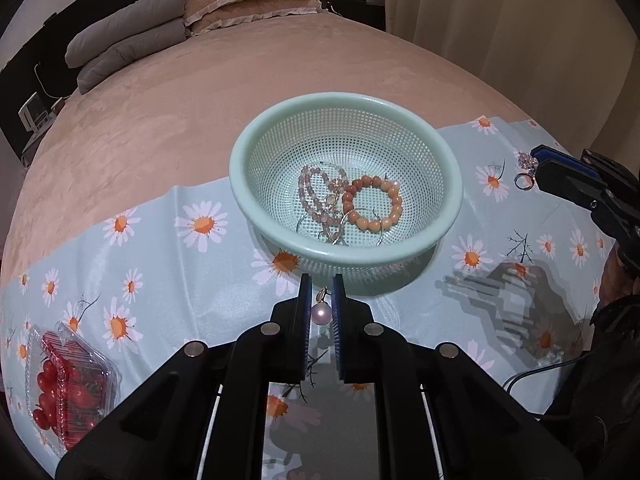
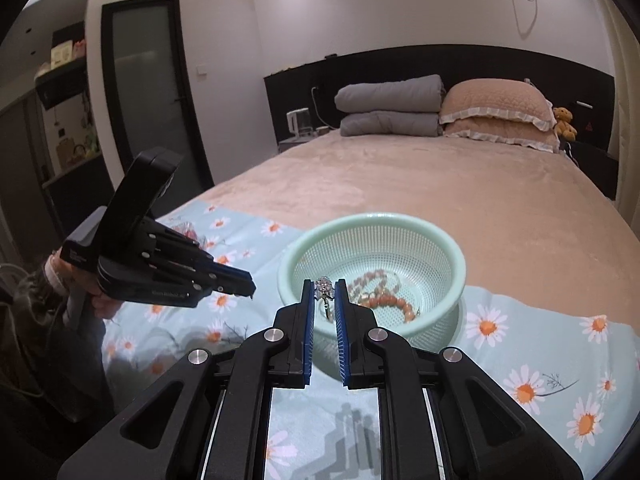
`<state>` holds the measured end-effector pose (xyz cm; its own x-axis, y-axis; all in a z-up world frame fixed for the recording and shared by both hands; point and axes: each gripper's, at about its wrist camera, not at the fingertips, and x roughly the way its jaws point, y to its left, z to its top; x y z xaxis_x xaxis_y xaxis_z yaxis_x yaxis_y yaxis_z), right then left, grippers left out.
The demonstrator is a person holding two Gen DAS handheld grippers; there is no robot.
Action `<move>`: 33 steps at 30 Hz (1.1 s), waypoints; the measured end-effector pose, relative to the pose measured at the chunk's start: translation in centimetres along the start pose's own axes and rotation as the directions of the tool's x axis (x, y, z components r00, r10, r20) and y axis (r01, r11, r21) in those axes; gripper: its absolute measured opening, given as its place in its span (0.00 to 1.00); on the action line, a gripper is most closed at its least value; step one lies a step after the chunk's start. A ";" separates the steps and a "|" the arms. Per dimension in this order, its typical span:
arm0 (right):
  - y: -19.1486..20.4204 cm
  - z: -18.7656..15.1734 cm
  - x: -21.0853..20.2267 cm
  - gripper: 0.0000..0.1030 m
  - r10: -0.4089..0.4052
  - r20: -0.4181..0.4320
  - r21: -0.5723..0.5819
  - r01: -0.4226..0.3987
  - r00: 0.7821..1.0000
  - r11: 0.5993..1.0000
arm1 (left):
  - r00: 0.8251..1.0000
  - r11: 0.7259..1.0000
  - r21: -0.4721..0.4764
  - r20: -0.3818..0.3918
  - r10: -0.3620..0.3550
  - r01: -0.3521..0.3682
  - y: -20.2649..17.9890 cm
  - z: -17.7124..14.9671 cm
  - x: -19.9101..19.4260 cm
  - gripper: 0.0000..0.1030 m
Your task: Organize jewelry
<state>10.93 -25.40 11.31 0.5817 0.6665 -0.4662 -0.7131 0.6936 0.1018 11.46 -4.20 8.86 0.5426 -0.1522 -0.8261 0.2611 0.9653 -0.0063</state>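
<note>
A mint green mesh basket (image 1: 256, 128) stands on a daisy-print cloth (image 1: 168, 264) on the bed. It holds an orange bead bracelet (image 1: 376, 204), a pale pink bead bracelet (image 1: 314, 190) and thin hoop pieces. My left gripper (image 1: 321, 284) is shut on a pearl earring (image 1: 321, 314), just short of the basket's near rim. My right gripper (image 2: 324, 285) is shut on a crystal ring (image 2: 325, 290) in front of the basket (image 2: 452, 248). In the left wrist view the right gripper (image 1: 534, 168) holds the ring (image 1: 525, 179) right of the basket.
A clear plastic box of cherry tomatoes (image 1: 66, 384) sits on the cloth at the left. Grey folded quilts (image 2: 390, 106) and pink pillows (image 2: 496, 112) lie at the head of the bed. A teddy bear (image 2: 564, 122) sits beside the pillows.
</note>
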 end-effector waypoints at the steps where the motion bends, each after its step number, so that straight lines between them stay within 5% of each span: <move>1: -0.2 0.2 0.3 0.09 -0.012 0.001 0.011 0.012 1.000 1.000 | 1.000 1.000 0.003 0.011 0.004 -0.004 0.0 0.4 -0.2 0.10; 21: -2.8 -0.1 5.6 0.15 -0.082 -0.058 0.078 0.086 0.995 0.993 | 1.000 1.000 0.030 -0.007 -0.009 0.009 -0.6 4.0 3.0 0.11; 23: -3.3 -0.3 5.8 0.40 -0.128 -0.066 0.104 0.134 0.990 0.985 | 1.000 1.000 0.014 0.009 -0.005 0.005 -0.2 3.9 2.8 0.34; 24: -3.6 -0.5 5.6 0.50 -0.143 -0.054 0.119 0.148 0.988 0.982 | 1.000 1.000 0.005 0.018 -0.002 0.002 0.0 3.8 2.6 0.56; 25: -3.8 -0.5 5.3 0.50 -0.147 -0.042 0.134 0.151 0.988 0.979 | 1.000 1.000 -0.002 0.029 0.001 -0.001 0.2 3.7 2.4 0.67; 33: -4.8 -0.7 4.8 0.62 -0.186 -0.048 0.158 0.191 0.981 0.969 | 0.999 0.999 -0.011 -0.008 0.031 -0.031 1.0 1.4 2.9 0.89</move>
<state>16.83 -25.72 7.97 0.6844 0.5123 -0.5188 -0.5180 0.8424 0.1486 14.40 -3.93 7.20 0.5438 -0.1206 -0.8305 0.2356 0.9718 0.0131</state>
